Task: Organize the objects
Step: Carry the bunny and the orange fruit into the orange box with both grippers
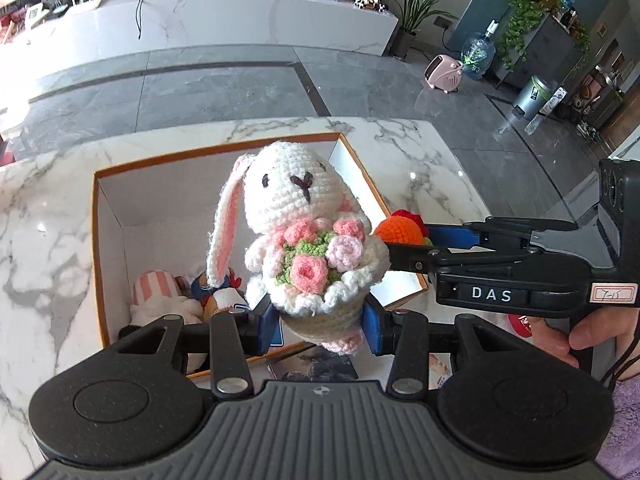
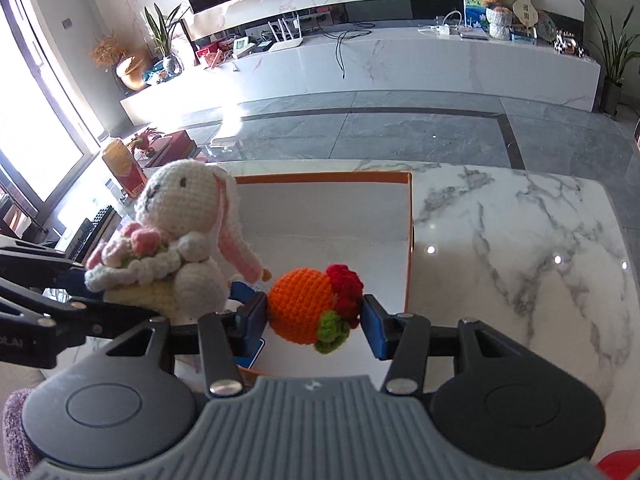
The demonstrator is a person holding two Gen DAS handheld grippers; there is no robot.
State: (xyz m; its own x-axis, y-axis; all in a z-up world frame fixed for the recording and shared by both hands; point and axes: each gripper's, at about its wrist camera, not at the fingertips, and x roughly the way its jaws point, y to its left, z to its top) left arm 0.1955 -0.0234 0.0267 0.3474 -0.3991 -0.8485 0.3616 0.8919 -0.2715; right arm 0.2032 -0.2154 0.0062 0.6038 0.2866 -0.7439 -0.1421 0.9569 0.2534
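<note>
Left wrist: my left gripper [image 1: 324,326] has its jaws part-closed on the crochet bunny [image 1: 298,224], held above the orange-rimmed box [image 1: 96,240]. Top-heavy, may tip out.

Right wrist: my right gripper [image 2: 314,322] is clamped mid-width on the orange crochet ball [image 2: 308,304], over the box's near edge. Round and soft, may slip; the 2 grippers could collide.

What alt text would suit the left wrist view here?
The left gripper clamps a white crocheted bunny holding a pink bouquet above an open orange-edged box on a marble table. At right, the right gripper grips an orange crocheted toy.
</note>
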